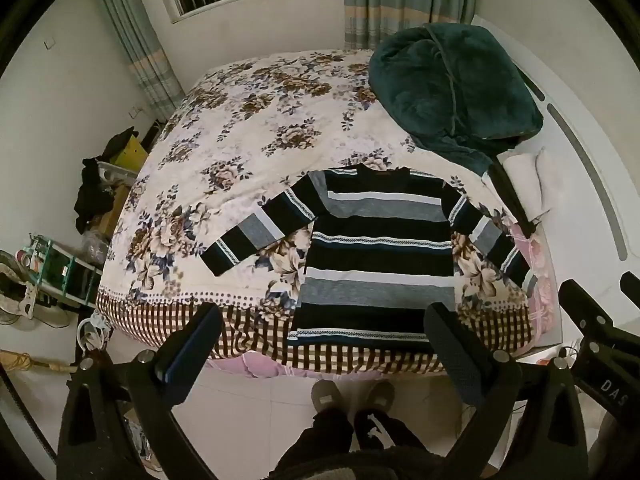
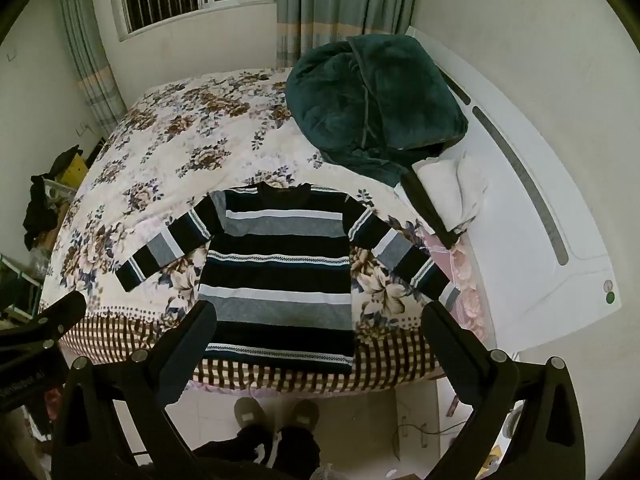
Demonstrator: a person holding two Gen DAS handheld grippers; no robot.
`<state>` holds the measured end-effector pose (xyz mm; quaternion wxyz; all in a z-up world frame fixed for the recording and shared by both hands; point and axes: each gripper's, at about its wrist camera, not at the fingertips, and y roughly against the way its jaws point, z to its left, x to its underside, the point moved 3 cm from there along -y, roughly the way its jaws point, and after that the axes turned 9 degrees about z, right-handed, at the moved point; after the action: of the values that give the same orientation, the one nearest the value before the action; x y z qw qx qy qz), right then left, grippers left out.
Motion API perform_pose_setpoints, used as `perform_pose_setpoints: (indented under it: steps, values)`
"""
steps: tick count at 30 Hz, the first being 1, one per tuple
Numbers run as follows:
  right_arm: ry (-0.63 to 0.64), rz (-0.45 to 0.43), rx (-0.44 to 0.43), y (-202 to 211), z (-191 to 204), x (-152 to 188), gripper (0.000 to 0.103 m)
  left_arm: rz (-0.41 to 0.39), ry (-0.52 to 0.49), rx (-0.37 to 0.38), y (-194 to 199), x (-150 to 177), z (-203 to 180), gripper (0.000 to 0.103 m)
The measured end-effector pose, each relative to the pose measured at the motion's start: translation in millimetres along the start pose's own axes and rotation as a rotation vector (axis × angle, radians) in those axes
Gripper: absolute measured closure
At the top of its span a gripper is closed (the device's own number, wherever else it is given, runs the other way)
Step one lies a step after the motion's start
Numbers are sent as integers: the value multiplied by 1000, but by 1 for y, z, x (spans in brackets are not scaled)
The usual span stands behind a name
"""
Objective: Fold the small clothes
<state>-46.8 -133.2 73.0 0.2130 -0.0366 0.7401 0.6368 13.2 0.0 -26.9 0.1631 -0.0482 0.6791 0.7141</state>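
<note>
Sweater laid flat, folding not yet begun

Striped sweater (image 1: 376,256) spread face up on the near part of the bed (image 1: 248,128), hem close to the near bed edge, both sleeves stretched out to the sides and slanting toward the near edge. Left gripper (image 1: 320,344) and right gripper (image 2: 316,344) both held above the floor before the bed, pointing steeply down, jaws standing wide and nothing between them. No contact with the cloth so far.

Step in hand, by judgement: the very start, approach to the garment. Next move probably calls for pinching one sleeve near the cuff, or a side of the body, and carrying it across the middle; both claws need to come forward and lower first.

Edges and room: hem lies almost at the checked border of the bedcover, so little margin there, cloth could slide off if pulled toward the person. Right sleeve ends near the headboard side, beside white folded cloth (image 2: 452,184). Green blanket (image 2: 372,96) bunched beyond the collar, apart from it. Wide free floral surface to the left.
</note>
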Motion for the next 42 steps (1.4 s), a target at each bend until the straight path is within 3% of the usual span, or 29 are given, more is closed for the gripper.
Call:
perform_pose_setpoints:
  steps: [42]
  values:
    - [3, -20, 3, -2, 0, 6, 0, -15, 10, 14, 2, -7, 1, 0]
